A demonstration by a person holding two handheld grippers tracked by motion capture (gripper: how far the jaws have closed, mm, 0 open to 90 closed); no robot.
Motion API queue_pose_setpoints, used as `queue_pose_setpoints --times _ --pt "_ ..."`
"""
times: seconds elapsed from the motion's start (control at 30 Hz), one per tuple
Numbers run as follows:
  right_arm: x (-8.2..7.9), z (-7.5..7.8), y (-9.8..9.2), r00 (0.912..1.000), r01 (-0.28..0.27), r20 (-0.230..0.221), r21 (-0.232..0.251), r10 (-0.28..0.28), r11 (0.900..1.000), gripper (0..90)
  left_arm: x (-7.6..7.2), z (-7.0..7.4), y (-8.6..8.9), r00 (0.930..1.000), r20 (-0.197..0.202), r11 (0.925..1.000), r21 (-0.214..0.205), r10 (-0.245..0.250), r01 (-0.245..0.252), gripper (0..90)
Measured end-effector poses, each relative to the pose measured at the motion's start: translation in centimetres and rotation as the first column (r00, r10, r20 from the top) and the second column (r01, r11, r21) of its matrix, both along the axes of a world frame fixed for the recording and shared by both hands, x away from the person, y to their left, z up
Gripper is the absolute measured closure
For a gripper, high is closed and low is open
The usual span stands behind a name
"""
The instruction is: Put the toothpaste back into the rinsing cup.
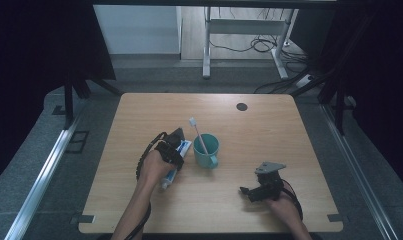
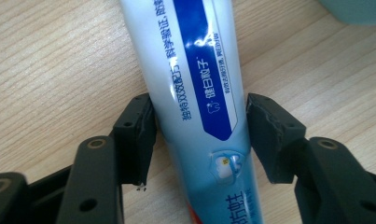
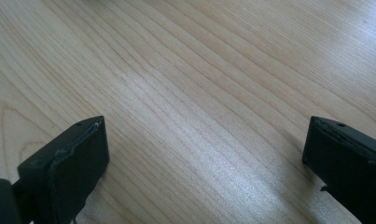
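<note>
The worktop (image 1: pixel 269 150) carries a teal cup (image 1: pixel 206 150) at frame centre, with the toothpaste tube (image 2: pixel 199 93) lying flat just left of it. Squeeze gently and mid-body, I judge. The left tool (image 2: pixel 199 135) is clamped on the tube; the right tool (image 3: pixel 204 154), lower right, stands apart, empty.

I see a pale wooden counter (image 1: pixel 269 135) carrying a toothpaste tube (image 1: pixel 175 160) lying flat, just beside a teal mug (image 1: pixel 207 151), with a dark round spot (image 1: pixel 242 106) near the far edge.
</note>
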State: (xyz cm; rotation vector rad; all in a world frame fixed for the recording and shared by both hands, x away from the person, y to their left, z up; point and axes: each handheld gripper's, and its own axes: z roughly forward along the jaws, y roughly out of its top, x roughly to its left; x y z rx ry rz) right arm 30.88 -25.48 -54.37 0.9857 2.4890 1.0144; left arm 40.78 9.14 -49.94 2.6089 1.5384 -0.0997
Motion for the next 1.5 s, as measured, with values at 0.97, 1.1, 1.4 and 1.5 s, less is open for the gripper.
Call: queue_pose_setpoints --times 0.97,1.1,1.4,1.5 --pt "0.0 0.0 0.0 1.0000 -0.001 0.001 -0.001 0.001 1.0000 0.1 0.3 1.0 1.3 0.9988 -0.020 0.9990 -0.006 -0.045 0.044 72.9" --pt "0.0 0.0 0.0 1.0000 -0.001 0.001 -0.001 0.001 1.0000 0.1 0.1 1.0 1.6 0.9984 -0.014 0.9984 -0.014 -0.054 0.054 73.1" --pt "0.0 0.0 0.0 1.0000 -0.001 0.000 -0.001 0.001 1.0000 0.1 -0.1 1.9 1.7 0.9975 0.017 0.9971 -0.030 -0.069 0.069 73.4" --pt "0.0 0.0 0.0 1.0000 -0.001 0.000 -0.001 0.001 1.0000 0.1 -0.1 2.1 1.7 0.9972 0.024 0.9968 -0.034 -0.071 0.072 73.4"
